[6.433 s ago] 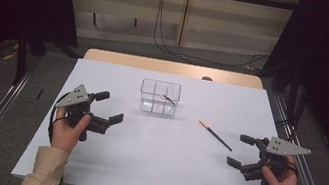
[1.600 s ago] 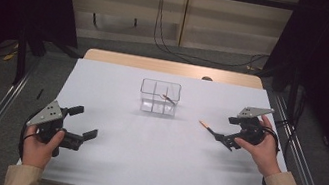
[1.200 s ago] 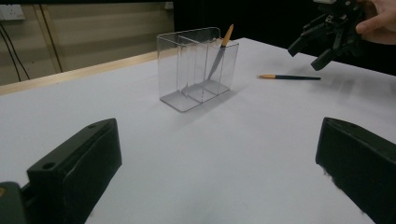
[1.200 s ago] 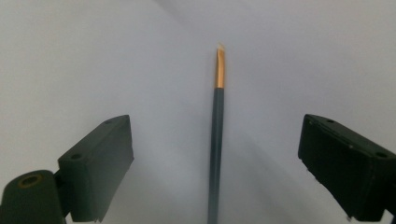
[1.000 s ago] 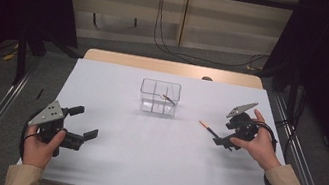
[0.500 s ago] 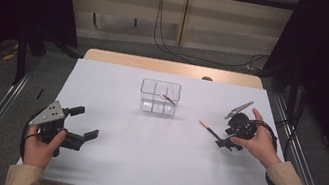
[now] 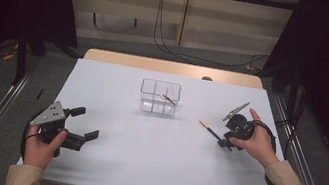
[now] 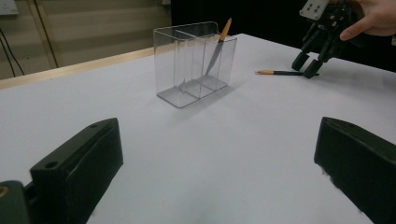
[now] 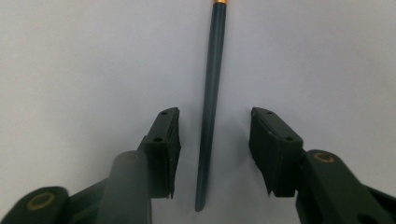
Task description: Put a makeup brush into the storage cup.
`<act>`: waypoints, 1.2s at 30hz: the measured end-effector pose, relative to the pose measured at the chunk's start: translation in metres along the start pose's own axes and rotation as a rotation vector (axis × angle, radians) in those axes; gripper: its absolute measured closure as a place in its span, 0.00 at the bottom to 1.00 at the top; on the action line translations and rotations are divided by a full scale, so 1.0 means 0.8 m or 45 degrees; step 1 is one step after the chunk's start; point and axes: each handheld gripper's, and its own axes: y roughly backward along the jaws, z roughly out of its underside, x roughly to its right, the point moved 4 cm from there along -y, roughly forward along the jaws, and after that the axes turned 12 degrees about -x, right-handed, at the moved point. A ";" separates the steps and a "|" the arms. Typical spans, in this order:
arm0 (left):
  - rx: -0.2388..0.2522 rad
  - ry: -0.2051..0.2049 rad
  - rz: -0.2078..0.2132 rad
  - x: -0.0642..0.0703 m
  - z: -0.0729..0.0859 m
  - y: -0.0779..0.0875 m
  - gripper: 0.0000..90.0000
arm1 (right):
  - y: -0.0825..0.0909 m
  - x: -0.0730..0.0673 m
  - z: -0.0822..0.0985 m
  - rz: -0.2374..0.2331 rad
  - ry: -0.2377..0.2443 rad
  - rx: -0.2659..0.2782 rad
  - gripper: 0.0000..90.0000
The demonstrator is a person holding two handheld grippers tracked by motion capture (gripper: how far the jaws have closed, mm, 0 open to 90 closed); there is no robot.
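Observation:
A dark pencil [image 7: 209, 129] with an orange end lies flat on the white table at the right. My right gripper [image 7: 225, 142] points down over its dark end. In the right gripper view the pencil [image 9: 211, 93] runs between the two pads [image 9: 164, 140] with a gap on each side. The jaws have just been closing and are not pressing on it. My left gripper [image 7: 88, 123] rests open and empty at the front left. A clear divided box [image 7: 159, 96] stands mid-table with a second pencil [image 7: 168, 98] leaning inside.
White paper covers the table [image 7: 140, 164]; a wooden strip [image 7: 171, 68] shows at its far edge. Metal rails run along both sides. In the left gripper view the box [image 8: 196, 63], the lying pencil [image 8: 280, 73] and the right gripper [image 8: 306, 66] are ahead.
The right gripper has tipped more steeply down over the pencil's dark end. The left gripper and the box stay where they were.

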 end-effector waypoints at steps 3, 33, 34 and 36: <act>-0.001 0.001 0.004 0.001 0.000 -0.001 0.01 | 0.001 -0.003 -0.001 -0.004 0.020 -0.016 0.78; -0.024 -0.004 0.008 0.002 0.000 -0.005 0.01 | 0.000 -0.004 -0.008 0.012 -0.124 -0.081 0.95; -0.025 -0.005 0.008 0.002 0.000 -0.005 0.01 | 0.001 -0.004 -0.008 0.006 -0.124 -0.078 0.95; -0.018 0.002 0.007 0.002 0.000 -0.004 0.01 | 0.001 -0.003 -0.007 -0.006 -0.129 -0.067 0.95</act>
